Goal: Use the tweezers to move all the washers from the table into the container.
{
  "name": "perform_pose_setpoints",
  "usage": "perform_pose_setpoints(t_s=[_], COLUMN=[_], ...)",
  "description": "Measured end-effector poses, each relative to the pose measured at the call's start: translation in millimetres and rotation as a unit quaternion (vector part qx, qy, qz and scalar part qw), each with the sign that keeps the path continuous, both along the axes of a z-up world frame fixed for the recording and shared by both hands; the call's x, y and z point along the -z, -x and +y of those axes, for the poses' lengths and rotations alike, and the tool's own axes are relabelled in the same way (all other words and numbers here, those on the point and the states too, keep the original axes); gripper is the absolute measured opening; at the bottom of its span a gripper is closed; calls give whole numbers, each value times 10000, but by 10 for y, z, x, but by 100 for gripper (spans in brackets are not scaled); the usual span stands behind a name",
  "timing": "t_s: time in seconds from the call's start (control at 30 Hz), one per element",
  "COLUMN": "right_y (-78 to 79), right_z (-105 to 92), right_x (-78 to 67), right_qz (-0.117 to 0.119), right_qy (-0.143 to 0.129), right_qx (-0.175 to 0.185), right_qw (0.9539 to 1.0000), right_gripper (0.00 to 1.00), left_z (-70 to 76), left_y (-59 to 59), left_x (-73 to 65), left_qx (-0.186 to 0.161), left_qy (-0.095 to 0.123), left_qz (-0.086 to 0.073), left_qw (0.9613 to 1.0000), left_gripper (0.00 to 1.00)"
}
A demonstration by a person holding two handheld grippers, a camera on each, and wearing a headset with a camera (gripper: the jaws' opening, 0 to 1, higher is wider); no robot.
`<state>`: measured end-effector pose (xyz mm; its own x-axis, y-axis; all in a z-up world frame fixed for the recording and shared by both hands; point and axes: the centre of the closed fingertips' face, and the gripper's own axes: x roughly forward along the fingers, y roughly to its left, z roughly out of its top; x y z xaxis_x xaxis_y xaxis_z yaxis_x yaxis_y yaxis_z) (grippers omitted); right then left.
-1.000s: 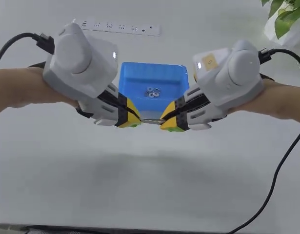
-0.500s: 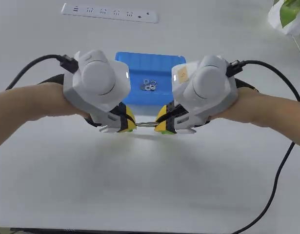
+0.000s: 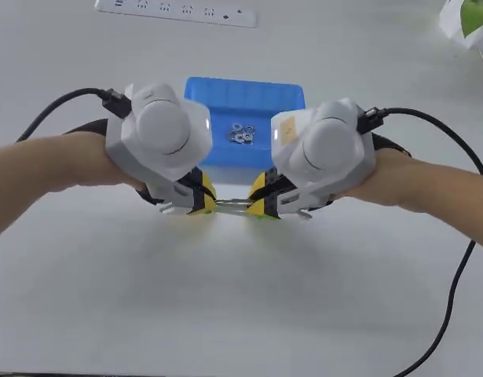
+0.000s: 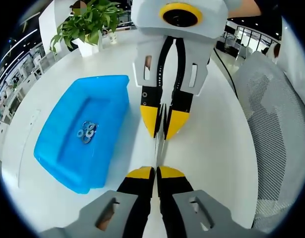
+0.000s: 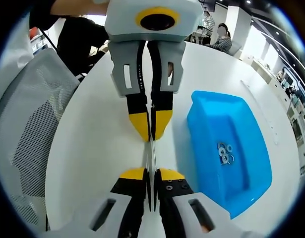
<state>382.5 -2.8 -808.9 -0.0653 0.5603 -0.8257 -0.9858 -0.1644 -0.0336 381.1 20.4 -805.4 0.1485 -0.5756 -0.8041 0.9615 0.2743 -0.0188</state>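
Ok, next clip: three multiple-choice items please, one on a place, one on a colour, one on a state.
1. Where are the washers? A) inside the container B) beside it C) between a gripper's jaws
2. What colour is the container? A) red B) blue C) green
3. How are the tweezers held? A) lying loose B) clamped by one gripper alone C) clamped at either end by the left gripper and right gripper
Answers: 1 A, they lie clustered on its floor; 2 B, its walls are blue; 3 C, both gripper views show shut jaws on them.
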Motion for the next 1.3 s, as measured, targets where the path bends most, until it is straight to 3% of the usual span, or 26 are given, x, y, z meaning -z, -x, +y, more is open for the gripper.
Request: perform_pose_setpoints(t_s=[0.27,0.5,0.6,0.7,0.77,0.87,0.93,0.97,1.03,1.1,1.13,1.17,1.2,1.23,1.27,1.3], right_y=[-22,-23,-2,-15,0,-32,-70,-88,-107,-116,-117,-107,-73,-18,-9,-9], right_z=[-19,-83,-103,-104,-114,-142,-176,-206,-250,-295,-304,-305,-301,-298,-303,-320], right_x=[15,14,-15,-106,-184,-321,-413,-459,-538,-616,-657,-731,-782,-856,-894,-915], right_qz=[-183,-198,-113,-40,127,198,222,238,188,175,201,321,448,641,688,653], right_qy=[85,151,-5,-366,-642,-1041,-1288,-1401,-1561,-1678,-1768,-1965,-2092,-2276,-2367,-2396], right_qx=[-20,-20,121,476,710,1069,1330,1476,1580,1695,1757,1877,1874,1865,1908,1930], right_qw=[9998,9997,9999,9982,9953,9886,9825,9788,9748,9710,9682,9618,9587,9536,9502,9493], right_gripper=[14,17,19,24,26,28,30,31,33,36,38,40,42,47,51,55], left_z=[8,39,63,81,102,143,166,192,249,322,374,393,422,435,474,500], left_y=[5,0,22,39,68,84,86,92,104,108,140,166,191,188,184,192], left_x=[-18,-60,-98,-180,-218,-303,-394,-447,-501,-577,-600,-625,-678,-725,-793,-818], left_qx=[-160,-203,-276,-442,-490,-720,-1012,-1094,-1275,-1426,-1524,-1563,-1625,-1651,-1751,-1812], left_qy=[83,99,165,374,458,661,925,1031,1136,1257,1270,1329,1429,1509,1592,1608], left_qz=[102,48,26,-88,-120,-230,-290,-392,-494,-711,-669,-623,-623,-701,-815,-826], left_qw=[9998,9997,9995,9983,9977,9949,9901,9879,9841,9792,9778,9767,9743,9721,9682,9667], left_gripper=[10,14,18,27,28,32,34,36,40,47,51,53,52,52,52,54])
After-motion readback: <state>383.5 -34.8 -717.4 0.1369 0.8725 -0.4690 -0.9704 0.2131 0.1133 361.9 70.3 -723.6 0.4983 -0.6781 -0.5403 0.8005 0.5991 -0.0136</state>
